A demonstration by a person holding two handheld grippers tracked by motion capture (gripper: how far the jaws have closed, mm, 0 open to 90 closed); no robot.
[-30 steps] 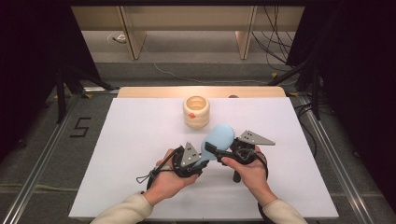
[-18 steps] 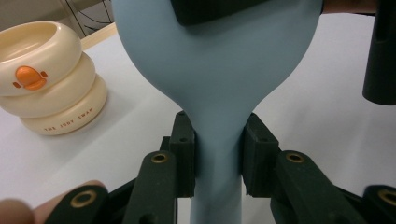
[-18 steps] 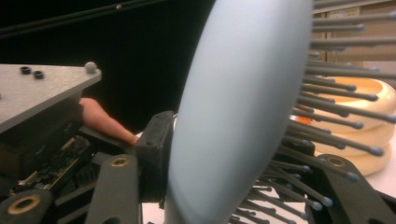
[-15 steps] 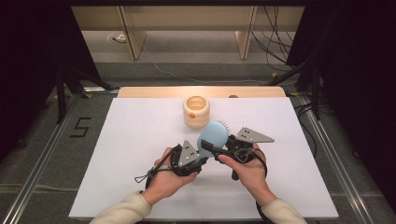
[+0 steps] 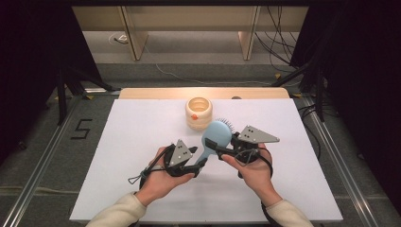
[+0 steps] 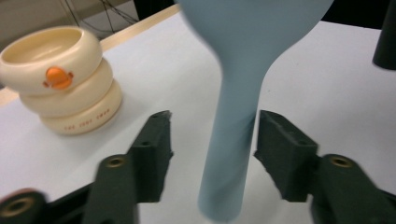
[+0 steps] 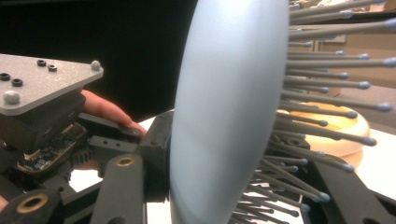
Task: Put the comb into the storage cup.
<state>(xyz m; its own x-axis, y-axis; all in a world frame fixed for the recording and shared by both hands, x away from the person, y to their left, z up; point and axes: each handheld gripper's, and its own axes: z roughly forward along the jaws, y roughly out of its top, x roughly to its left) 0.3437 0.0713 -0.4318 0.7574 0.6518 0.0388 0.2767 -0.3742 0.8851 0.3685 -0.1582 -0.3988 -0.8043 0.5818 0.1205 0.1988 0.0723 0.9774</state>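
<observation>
A light blue hairbrush hangs above the white table, its head toward the far side and its bristles facing right. My right gripper is shut on the brush's head, one jaw against its smooth back and the other among the bristles. In the left gripper view the handle stands between the jaws of my left gripper, which is open. The right jaw is close to the handle and a gap shows at the left jaw.
A cream cup made of stacked rings with an orange mark stands at the back middle of the table, just beyond the brush head. Bare white surface lies to the left and right of the hands. A wooden edge runs behind the table.
The brush head has turned a little, so its bristles now show at its far right side. It has shifted slightly left with the right gripper. The left gripper has hardly moved.
</observation>
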